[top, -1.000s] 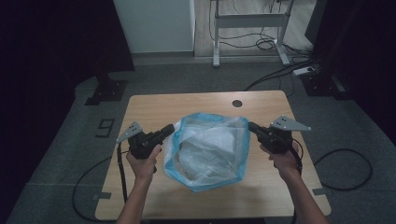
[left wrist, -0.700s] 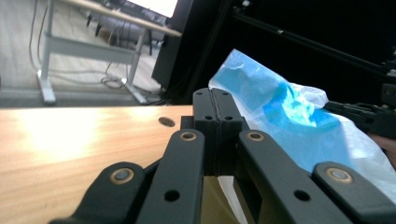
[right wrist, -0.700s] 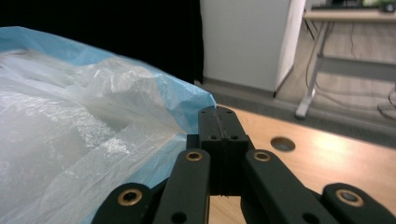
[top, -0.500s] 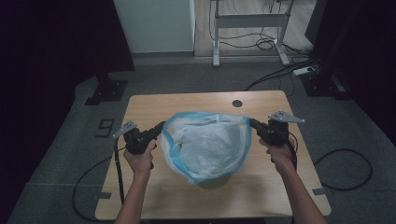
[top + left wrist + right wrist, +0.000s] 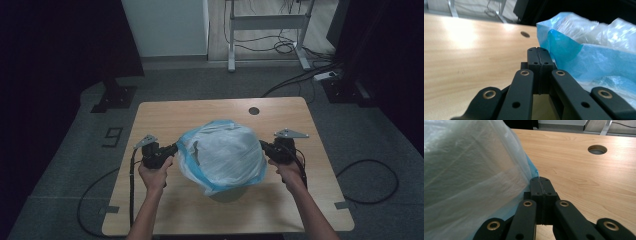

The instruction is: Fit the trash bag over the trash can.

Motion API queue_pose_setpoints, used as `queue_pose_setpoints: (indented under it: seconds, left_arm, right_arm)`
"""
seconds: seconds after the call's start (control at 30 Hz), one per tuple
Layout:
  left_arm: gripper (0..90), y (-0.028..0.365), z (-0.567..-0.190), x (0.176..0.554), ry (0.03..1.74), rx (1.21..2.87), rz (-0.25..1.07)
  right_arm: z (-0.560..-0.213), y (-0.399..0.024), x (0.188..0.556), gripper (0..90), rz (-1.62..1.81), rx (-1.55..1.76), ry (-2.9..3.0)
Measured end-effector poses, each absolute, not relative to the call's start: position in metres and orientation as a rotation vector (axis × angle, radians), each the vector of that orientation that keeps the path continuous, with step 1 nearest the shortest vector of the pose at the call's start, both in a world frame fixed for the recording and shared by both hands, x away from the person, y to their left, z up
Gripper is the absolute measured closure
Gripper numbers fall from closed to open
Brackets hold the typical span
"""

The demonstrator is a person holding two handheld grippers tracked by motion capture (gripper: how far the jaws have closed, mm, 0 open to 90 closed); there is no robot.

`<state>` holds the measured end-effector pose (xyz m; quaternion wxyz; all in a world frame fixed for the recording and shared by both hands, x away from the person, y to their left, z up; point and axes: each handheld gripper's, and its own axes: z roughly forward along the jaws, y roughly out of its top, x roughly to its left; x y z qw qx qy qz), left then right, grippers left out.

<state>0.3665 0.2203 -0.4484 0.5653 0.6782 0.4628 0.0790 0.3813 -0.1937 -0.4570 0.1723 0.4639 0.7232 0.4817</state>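
The plastic bag [image 5: 222,155], blue at the rim and clear-white in the body, hangs stretched between our two grippers above the middle of the wooden worktop [image 5: 165,112]. It casts a shadow on the wood just below its lowest part. Our left gripper [image 5: 172,148] has its jaws pressed together on the blue edge at the left side of the bag. Our right gripper [image 5: 264,146] is also closed, and in the right gripper view a thin strip of film comes out between the two pads, so we hold the bag on both sides. Inside the bag we see crumpled pale plastic; it is perhaps only the bag's own folded film, we cannot tell for sure through the material. A round hole [image 5: 254,110] is in the worktop behind the bag.
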Motion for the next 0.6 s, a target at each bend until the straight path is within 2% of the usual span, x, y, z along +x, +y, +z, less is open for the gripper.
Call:
queue_pose_setpoints:
  seconds: [0.37, 0.6]
  left_arm:
    - [89.8, 0.215, -0.458, 0.38, 1.177, 1.646, 0.128]
    - [89.8, 0.216, -0.469, 0.382, 1.217, 1.689, 0.099]
  right_arm:
    - [-0.453, -0.189, 0.4, 89.2, 1.3, 1.391, 2.059]
    - [-0.466, -0.188, 0.405, 89.2, 1.262, 1.428, 2.09]
